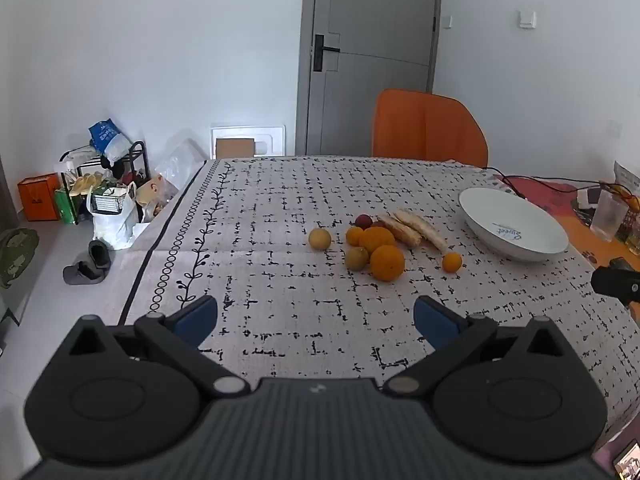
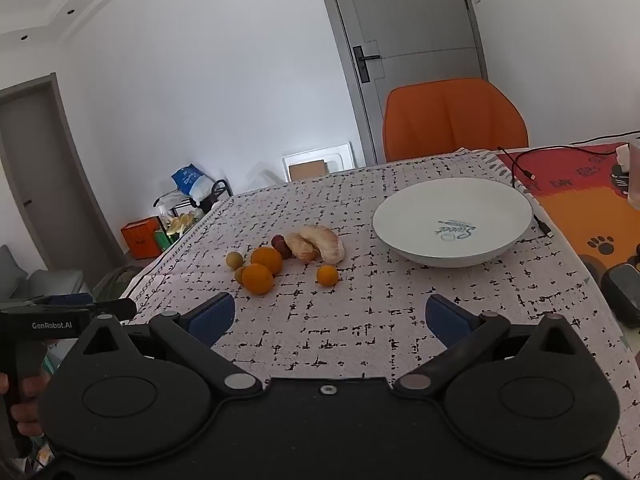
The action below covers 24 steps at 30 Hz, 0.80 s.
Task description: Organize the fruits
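Both grippers stood with their blue pads spread wide and nothing between them: the left gripper [image 1: 316, 320] hung over bare tablecloth [image 1: 280, 184] short of the fruit, and the right gripper [image 2: 330, 316] did the same a little nearer the white bowl [image 2: 400, 240]. Beyond the fingers lay the heap, untouched: two large oranges [image 1: 387, 263] touching each other, a small orange [image 1: 452, 262] apart on the bowl's side, a pale round fruit [image 1: 319, 238] alone on the far left, a dark red fruit [image 1: 363, 221] at the back, and two peeled pomelo-like segments [image 2: 324, 243] lying together. The bowl sat empty, well to the right of the heap. To my eye the sorting had not begun; this was the approach. The next move called for one gripper to drop over a single fruit, likely the lone small orange, closing gently so it did not roll.
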Each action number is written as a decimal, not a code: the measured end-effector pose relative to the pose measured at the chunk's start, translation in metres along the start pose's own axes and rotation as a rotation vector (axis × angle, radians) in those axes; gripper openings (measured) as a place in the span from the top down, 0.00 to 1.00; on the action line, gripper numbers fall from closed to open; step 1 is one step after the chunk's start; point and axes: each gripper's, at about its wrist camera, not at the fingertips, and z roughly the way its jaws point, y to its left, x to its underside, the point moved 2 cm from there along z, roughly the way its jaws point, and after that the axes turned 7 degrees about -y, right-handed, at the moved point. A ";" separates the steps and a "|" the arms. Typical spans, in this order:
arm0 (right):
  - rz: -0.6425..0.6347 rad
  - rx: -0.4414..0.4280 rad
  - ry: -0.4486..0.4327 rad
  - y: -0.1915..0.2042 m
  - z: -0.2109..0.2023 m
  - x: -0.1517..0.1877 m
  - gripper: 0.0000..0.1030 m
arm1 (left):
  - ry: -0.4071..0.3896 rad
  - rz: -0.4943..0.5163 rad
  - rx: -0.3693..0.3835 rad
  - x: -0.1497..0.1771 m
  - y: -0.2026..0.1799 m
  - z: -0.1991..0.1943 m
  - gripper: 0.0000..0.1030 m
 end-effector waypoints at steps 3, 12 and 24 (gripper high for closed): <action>-0.008 -0.003 0.003 0.000 0.000 -0.001 0.00 | -0.021 -0.019 0.008 0.000 0.001 -0.001 0.00; -0.015 0.012 0.006 -0.002 0.003 0.004 0.00 | 0.006 -0.042 -0.014 0.001 0.008 0.002 0.00; -0.040 0.033 0.035 -0.001 0.005 0.006 0.00 | 0.008 -0.035 -0.008 0.002 0.007 0.001 0.00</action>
